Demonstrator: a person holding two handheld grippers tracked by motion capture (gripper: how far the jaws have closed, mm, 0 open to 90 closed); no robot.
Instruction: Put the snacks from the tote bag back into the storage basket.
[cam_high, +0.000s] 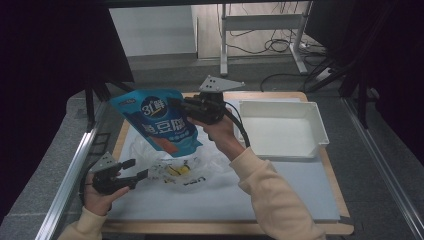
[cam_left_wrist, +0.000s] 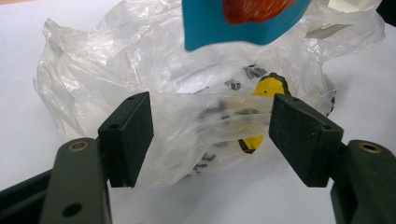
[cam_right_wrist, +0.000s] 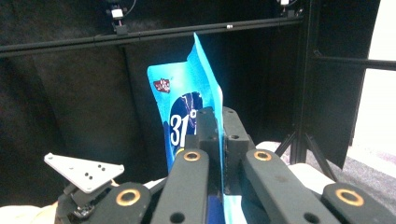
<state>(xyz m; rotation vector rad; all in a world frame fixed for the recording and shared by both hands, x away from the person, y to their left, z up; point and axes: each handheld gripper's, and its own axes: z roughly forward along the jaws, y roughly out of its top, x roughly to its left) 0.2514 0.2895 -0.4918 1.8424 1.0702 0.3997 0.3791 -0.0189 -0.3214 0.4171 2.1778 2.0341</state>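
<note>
High view: the right gripper (cam_high: 176, 106) holds a blue plastic stand-up pouch (cam_high: 159, 120) in the air above the table (cam_high: 300, 200), fingers clenched on the pouch's right edge. The pouch front carries a white "31" in a dark roundel and large white characters below; the smaller print is too small to read. Directly beneath it, at 6 o'clock, lies a crumpled clear plastic bag (cam_high: 200, 167) with yellow-and-black contents and some dark lettering I cannot make out. The left gripper (cam_high: 138, 169) sits at the bag's 9 o'clock edge, fingers spread. A white rectangular plastic tray (cam_high: 320, 131) stands at 3 o'clock of the pouch, well apart. A pale grey mat covers the table top.

Left gripper view: the fingers (cam_left_wrist: 128, 135) stand apart with a fold of the clear bag (cam_left_wrist: 93, 84) between them; whether the pads press on the film I cannot tell. A yellow-and-black item (cam_left_wrist: 266, 88) shows through the film near the right finger. The pouch's blue bottom (cam_left_wrist: 210, 28), with a red patch, hangs at 12 o'clock.

Right gripper view: the fingers (cam_right_wrist: 208, 128) are closed flat on the pouch's edge (cam_right_wrist: 187, 88); "31" is readable here. The left gripper's grey plate appears at 8 o'clock, black curtains behind.
</note>
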